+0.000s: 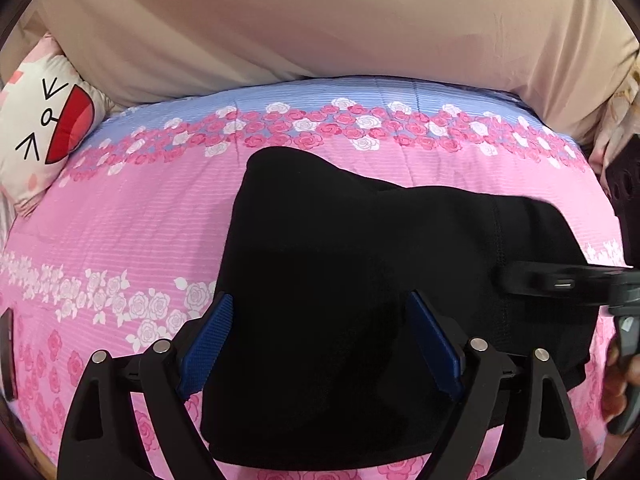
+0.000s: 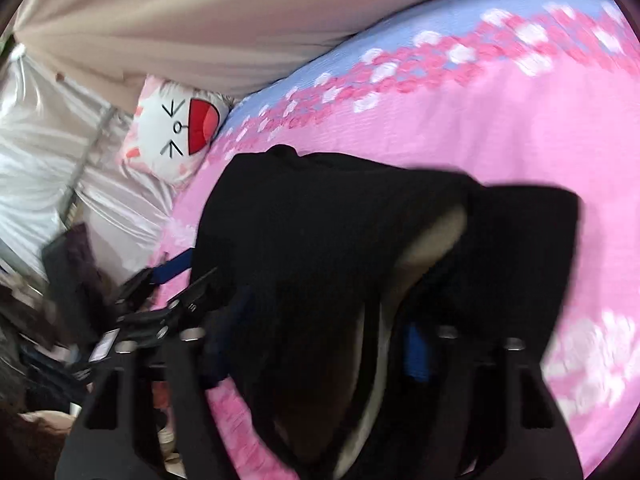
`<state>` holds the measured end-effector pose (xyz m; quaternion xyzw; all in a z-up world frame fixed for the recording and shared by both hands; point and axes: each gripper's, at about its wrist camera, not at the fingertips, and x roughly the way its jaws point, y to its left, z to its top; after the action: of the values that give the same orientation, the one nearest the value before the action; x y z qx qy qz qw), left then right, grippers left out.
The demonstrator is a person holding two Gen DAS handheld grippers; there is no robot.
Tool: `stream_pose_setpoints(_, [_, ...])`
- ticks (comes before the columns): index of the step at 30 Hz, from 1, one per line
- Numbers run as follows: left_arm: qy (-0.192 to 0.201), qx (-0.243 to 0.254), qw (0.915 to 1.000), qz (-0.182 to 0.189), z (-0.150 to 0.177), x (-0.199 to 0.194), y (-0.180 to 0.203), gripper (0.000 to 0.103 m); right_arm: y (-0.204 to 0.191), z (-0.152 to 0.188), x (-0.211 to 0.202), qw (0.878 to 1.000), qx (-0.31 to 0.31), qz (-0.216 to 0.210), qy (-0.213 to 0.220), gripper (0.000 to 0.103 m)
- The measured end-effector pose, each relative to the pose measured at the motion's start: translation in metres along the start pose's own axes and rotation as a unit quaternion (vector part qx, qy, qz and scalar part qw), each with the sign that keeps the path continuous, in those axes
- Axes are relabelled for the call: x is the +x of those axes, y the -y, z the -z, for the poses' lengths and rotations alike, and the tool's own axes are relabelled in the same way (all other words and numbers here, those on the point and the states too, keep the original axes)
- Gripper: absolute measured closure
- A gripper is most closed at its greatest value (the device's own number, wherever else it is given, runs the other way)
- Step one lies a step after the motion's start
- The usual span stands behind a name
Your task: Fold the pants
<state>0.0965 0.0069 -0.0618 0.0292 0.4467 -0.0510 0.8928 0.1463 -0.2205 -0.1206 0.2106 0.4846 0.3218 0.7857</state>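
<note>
Black pants (image 1: pixel 360 264) lie bunched on a pink floral bedspread (image 1: pixel 132 232). My left gripper (image 1: pixel 320 308) is open, its blue pads (image 1: pixel 212 336) wide apart on either side of the pants' near edge, fabric lying between them. In the blurred right wrist view the pants (image 2: pixel 340 248) hang over my right gripper (image 2: pixel 320 344), with a pale lining showing; its blue pads (image 2: pixel 416 352) are partly hidden by fabric, so its state is unclear. The right gripper also shows at the right edge of the left wrist view (image 1: pixel 560 280).
A white cat-face cushion (image 1: pixel 44 120) sits at the bed's far left corner, also in the right wrist view (image 2: pixel 176 128). A beige curtain (image 1: pixel 320 20) hangs behind the bed. Dark clutter (image 2: pixel 60 300) sits beside the bed on the left.
</note>
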Motion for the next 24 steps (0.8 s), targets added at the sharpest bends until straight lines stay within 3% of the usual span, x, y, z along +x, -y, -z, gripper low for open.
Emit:
stream_pose_setpoints(2, [-0.003, -0.008, 1.0000, 0.004, -0.006, -0.003, -0.003, 0.018, -0.008, -0.002, -0.007, 1.000, -0.007, -0.010, 0.013, 0.088])
stream_pose_setpoints(5, [0.016, -0.004, 0.9977, 0.065, -0.014, -0.026, -0.002, 0.017, -0.021, 0.005, -0.057, 0.997, -0.029, -0.017, 0.064, 0.089])
stream_pose_setpoints(6, [0.021, 0.001, 0.9973, 0.071, -0.016, -0.031, 0.002, 0.017, -0.018, 0.009, -0.067, 0.997, -0.031, -0.012, 0.071, 0.089])
stream_pose_setpoints(8, [0.030, 0.022, 0.9973, 0.064, -0.016, -0.033, 0.018, 0.016, 0.006, 0.016, -0.074, 0.998, -0.010, 0.014, 0.067, 0.088])
stream_pose_setpoints(10, [0.008, 0.048, 0.9977, 0.047, -0.011, -0.008, 0.036, 0.016, 0.049, 0.025, -0.051, 0.998, 0.047, 0.040, 0.029, 0.083])
stream_pose_setpoints(12, [-0.003, 0.063, 0.9980, 0.000, -0.005, 0.012, 0.049, 0.016, 0.065, 0.035, -0.059, 0.994, 0.093, -0.018, 0.059, 0.081])
stream_pose_setpoints(13, [0.005, 0.077, 0.9967, -0.026, -0.002, 0.013, 0.055, 0.016, 0.062, 0.037, -0.068, 0.993, 0.090, -0.009, 0.072, 0.081])
stream_pose_setpoints(14, [0.012, 0.081, 0.9963, -0.026, -0.001, 0.009, 0.055, 0.016, 0.055, 0.041, -0.080, 0.993, 0.078, 0.014, 0.092, 0.079])
stream_pose_setpoints(17, [0.036, 0.052, 0.9980, -0.004, -0.004, -0.015, 0.037, 0.016, 0.029, 0.059, -0.132, 0.972, 0.039, 0.151, 0.178, 0.078])
stream_pose_setpoints(18, [0.048, 0.040, 0.9980, -0.009, -0.007, -0.020, 0.030, 0.016, 0.019, 0.064, -0.138, 0.970, 0.026, 0.150, 0.188, 0.078])
stream_pose_setpoints(20, [0.062, 0.019, 0.9972, -0.038, -0.014, -0.020, 0.015, 0.016, -0.005, 0.069, -0.134, 0.976, -0.002, 0.113, 0.187, 0.079])
stream_pose_setpoints(22, [0.030, 0.016, 0.9972, -0.066, -0.021, 0.008, 0.008, 0.015, -0.021, 0.069, -0.107, 0.982, -0.037, 0.103, 0.156, 0.080])
stream_pose_setpoints(24, [-0.006, 0.007, 0.9979, -0.064, -0.021, 0.038, 0.002, 0.011, -0.008, 0.060, -0.067, 0.981, -0.050, 0.156, 0.106, 0.083])
